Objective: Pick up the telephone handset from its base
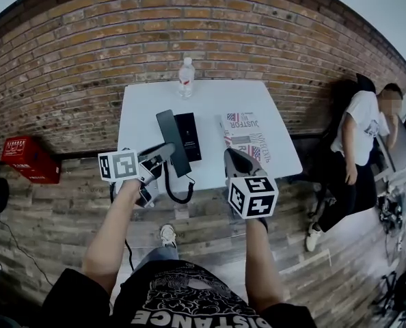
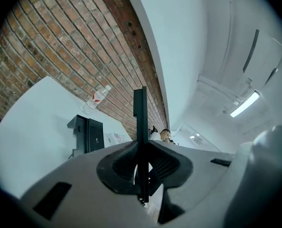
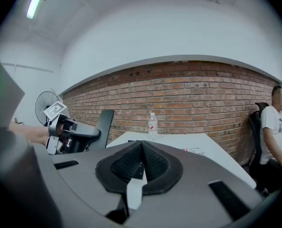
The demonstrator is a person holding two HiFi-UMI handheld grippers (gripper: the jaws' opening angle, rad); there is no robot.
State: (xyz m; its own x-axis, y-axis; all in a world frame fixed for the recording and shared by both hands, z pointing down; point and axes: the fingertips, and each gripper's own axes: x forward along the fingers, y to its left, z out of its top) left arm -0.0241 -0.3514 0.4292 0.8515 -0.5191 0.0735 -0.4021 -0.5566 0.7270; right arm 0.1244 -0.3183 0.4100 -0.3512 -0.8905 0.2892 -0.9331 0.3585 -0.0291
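Observation:
The black telephone handset (image 1: pixel 167 125) hangs lifted above the table's front left part, with my left gripper (image 1: pixel 160 153) shut on its lower half. Its curly cord (image 1: pixel 179 191) loops down past the table edge. The black base (image 1: pixel 188 136) lies just to the right of it on the white table (image 1: pixel 210 98). In the left gripper view the handset (image 2: pixel 140 113) shows edge-on as a thin bar clamped between the pads, with the base (image 2: pixel 87 135) beyond it. My right gripper (image 1: pixel 236 161) hovers over the table's front right edge, shut with nothing in it (image 3: pixel 142 161). The right gripper view also catches the handset (image 3: pixel 103 126).
A newspaper (image 1: pixel 247 135) lies right of the base and a water bottle (image 1: pixel 186 78) stands at the table's far edge by the brick wall. A red crate (image 1: pixel 29 159) sits on the floor at left. A person (image 1: pixel 359 145) stands at right. A fan (image 3: pixel 46 106) stands at left.

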